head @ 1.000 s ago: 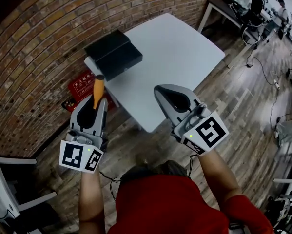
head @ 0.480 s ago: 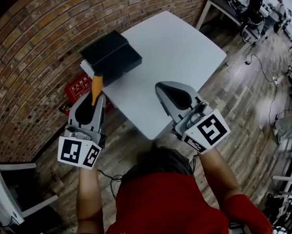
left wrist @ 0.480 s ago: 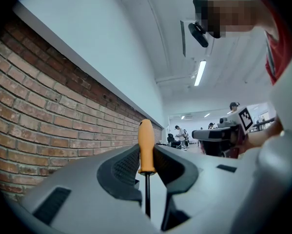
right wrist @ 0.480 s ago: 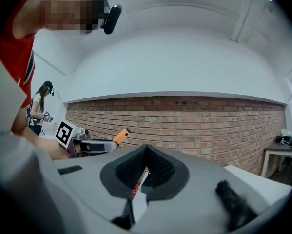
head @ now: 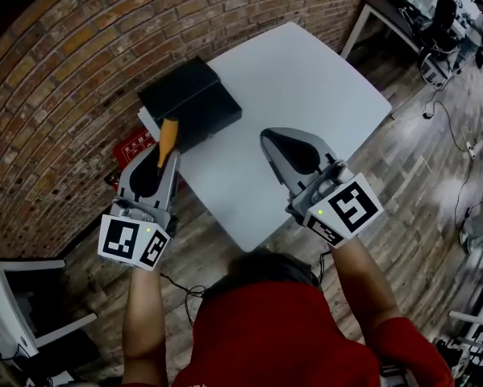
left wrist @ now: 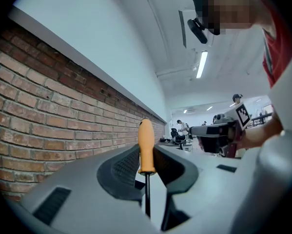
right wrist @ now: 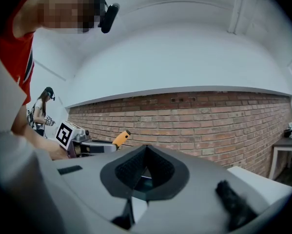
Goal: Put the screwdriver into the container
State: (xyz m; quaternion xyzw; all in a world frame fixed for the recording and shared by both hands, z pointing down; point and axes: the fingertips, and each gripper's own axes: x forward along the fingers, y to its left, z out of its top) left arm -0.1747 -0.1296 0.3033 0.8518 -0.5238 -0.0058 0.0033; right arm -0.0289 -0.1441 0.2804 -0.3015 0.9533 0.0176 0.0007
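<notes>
My left gripper (head: 165,155) is shut on the thin metal shaft of a screwdriver (head: 168,132), whose orange handle sticks out past the jaw tips. The handle's end lies over the near edge of the black box-shaped container (head: 191,101) at the left corner of the white table (head: 306,79). In the left gripper view the screwdriver (left wrist: 146,147) stands upright between the jaws of the left gripper (left wrist: 146,179). My right gripper (head: 275,140) hovers over the table's near edge, its jaws together with nothing in them. In the right gripper view the jaws of the right gripper (right wrist: 146,152) meet, and the left gripper (right wrist: 89,144) shows beyond.
A brick wall (head: 56,95) runs close behind the table's left side. A red box (head: 135,147) lies on the wooden floor by the table corner. Desks and office chairs (head: 439,22) stand at the far right, and white furniture (head: 7,313) at the lower left.
Both grippers have edged towards the table. The orange handle, earlier short of the black container, now reaches over its near edge. The jaws have not changed.
</notes>
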